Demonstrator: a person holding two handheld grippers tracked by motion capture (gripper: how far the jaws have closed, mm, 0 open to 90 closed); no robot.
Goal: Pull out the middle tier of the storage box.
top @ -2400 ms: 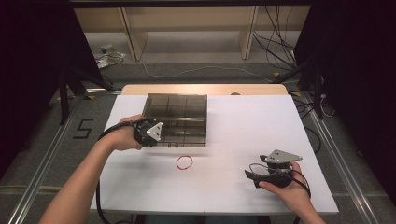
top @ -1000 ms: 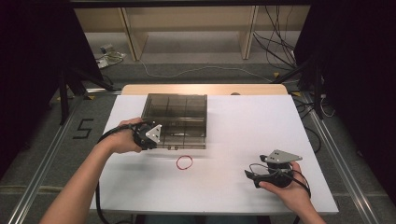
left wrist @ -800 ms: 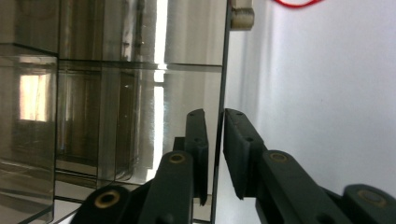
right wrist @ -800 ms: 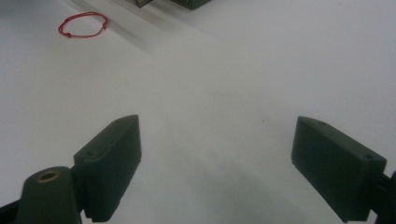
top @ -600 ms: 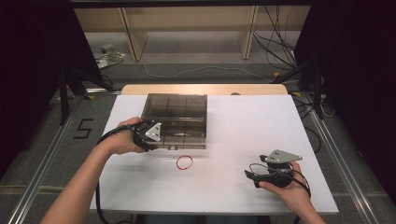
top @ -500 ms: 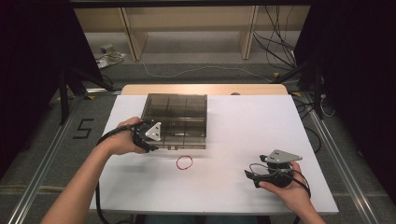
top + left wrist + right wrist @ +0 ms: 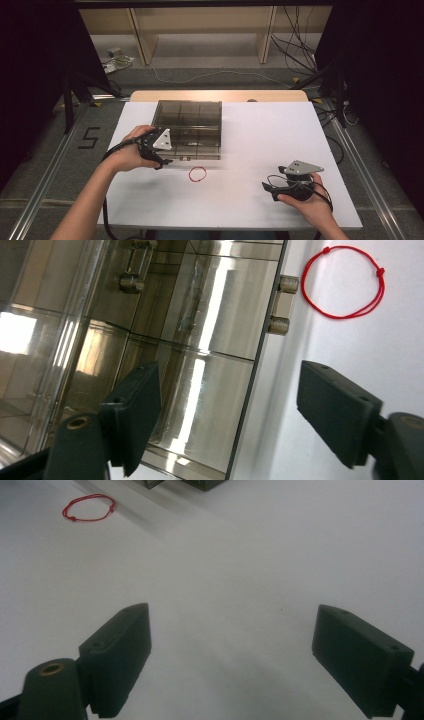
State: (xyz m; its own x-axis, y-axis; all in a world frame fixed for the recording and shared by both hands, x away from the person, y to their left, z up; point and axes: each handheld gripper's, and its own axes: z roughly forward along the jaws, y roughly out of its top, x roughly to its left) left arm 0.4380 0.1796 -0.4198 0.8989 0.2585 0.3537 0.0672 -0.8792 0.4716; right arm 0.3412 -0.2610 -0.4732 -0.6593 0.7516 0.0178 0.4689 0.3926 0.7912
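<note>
A smoky clear compartment box (image 7: 187, 127) lies with its lid down at the table's middle back. My left gripper (image 7: 164, 157) is at its front left corner. In the left gripper view, my left gripper (image 7: 232, 410) is open and its jaws have just been opening. The box's front edge (image 7: 252, 385) runs between them, and neither pad presses on it. A red string loop (image 7: 191, 174) lies on the white table just in front of the box, beyond the box's clasp (image 7: 282, 305) in the left gripper view. My right gripper (image 7: 267, 189) rests open near the front right, with nothing between its jaws.
The white table (image 7: 250, 145) ends close behind my right hand at the front edge. The right gripper view has my right gripper (image 7: 230, 655) over bare table, with the red loop (image 7: 72, 517) far off. Cables and wooden shelf legs (image 7: 265, 30) stand on the floor behind.
In the high view my left hand has barely shifted at the box's front left corner. The right hand, the box and the red loop lie as before.
</note>
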